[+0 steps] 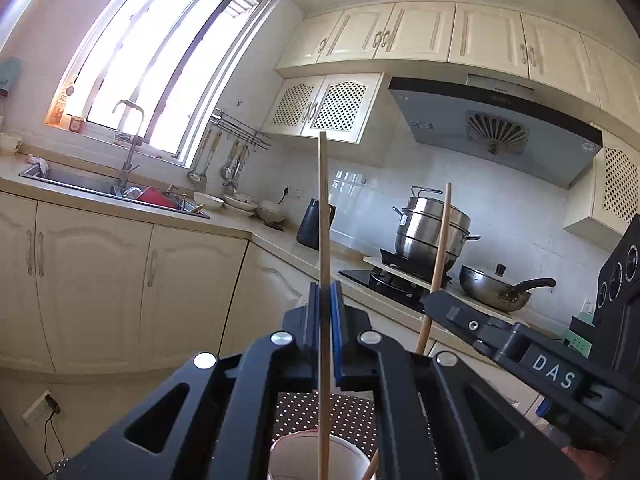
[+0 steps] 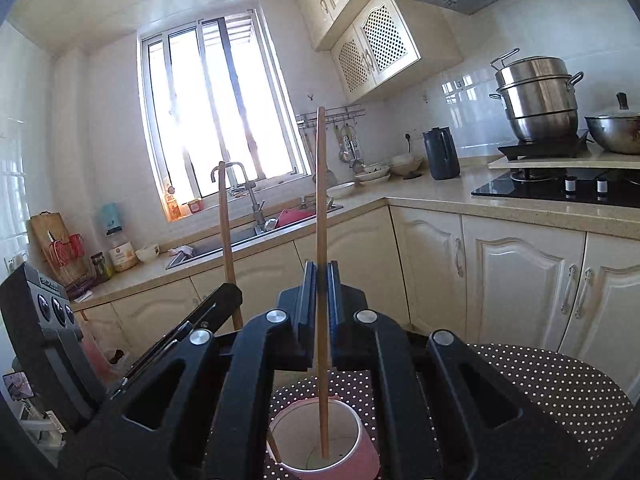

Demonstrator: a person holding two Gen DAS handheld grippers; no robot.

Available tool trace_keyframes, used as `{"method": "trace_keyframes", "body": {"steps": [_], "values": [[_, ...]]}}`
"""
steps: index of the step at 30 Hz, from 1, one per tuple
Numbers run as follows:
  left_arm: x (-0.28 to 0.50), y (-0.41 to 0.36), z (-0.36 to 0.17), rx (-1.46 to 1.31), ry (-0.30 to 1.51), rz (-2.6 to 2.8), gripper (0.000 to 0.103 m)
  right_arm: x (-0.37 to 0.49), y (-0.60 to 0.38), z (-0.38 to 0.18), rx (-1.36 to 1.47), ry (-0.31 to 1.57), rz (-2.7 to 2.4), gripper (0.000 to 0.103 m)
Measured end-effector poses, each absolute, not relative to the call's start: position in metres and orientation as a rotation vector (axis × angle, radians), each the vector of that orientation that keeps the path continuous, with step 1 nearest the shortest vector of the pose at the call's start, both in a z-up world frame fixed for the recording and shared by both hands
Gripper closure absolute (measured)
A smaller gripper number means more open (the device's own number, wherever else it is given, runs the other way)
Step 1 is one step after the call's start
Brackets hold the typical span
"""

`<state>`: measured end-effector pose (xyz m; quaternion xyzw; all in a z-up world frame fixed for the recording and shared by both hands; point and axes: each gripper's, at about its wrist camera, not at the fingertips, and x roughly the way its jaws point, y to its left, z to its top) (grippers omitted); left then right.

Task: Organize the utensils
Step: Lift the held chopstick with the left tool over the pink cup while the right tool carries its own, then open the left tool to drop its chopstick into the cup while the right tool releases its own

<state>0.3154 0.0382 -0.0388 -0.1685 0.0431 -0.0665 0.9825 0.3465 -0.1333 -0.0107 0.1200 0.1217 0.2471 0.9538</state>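
Note:
My left gripper [image 1: 325,292] is shut on a wooden chopstick [image 1: 323,208] that stands upright, its lower end in a pink paper cup [image 1: 352,450]. My right gripper [image 2: 320,276] is shut on a second wooden chopstick [image 2: 321,184], upright, with its lower end inside the same pink cup [image 2: 362,446]. The cup stands on a brown polka-dot surface [image 2: 560,384]. In the left wrist view the right gripper's body [image 1: 520,344] shows at right with its chopstick [image 1: 440,240]. In the right wrist view the left gripper's chopstick [image 2: 226,224] shows at left.
A kitchen counter [image 2: 432,192] runs along the wall with a sink [image 1: 80,186], tap, bowls, a dark kettle [image 2: 440,154], a steamer pot [image 2: 538,100] and a wok [image 1: 496,286] on the hob. Cream cabinets lie below and above. A range hood [image 1: 492,124] hangs over the hob.

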Motion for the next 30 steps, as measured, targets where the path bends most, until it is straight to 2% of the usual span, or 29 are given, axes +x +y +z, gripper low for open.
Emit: {"method": "trace_keyframes", "body": {"steps": [25,28,30], "values": [[0.273,0.027,-0.087,-0.183,0.275,-0.181,0.096,0.306,-0.128,-0.063,0.131,0.37,0.509,0.097],[0.269,0.026,-0.087,-0.163,0.295,-0.18,0.076,0.305,-0.127,-0.067,0.138,0.393,0.506,0.096],[0.263,0.025,-0.086,-0.156,0.291,-0.18,0.072,0.305,-0.128,-0.069,0.151,0.406,0.492,0.096]]}}
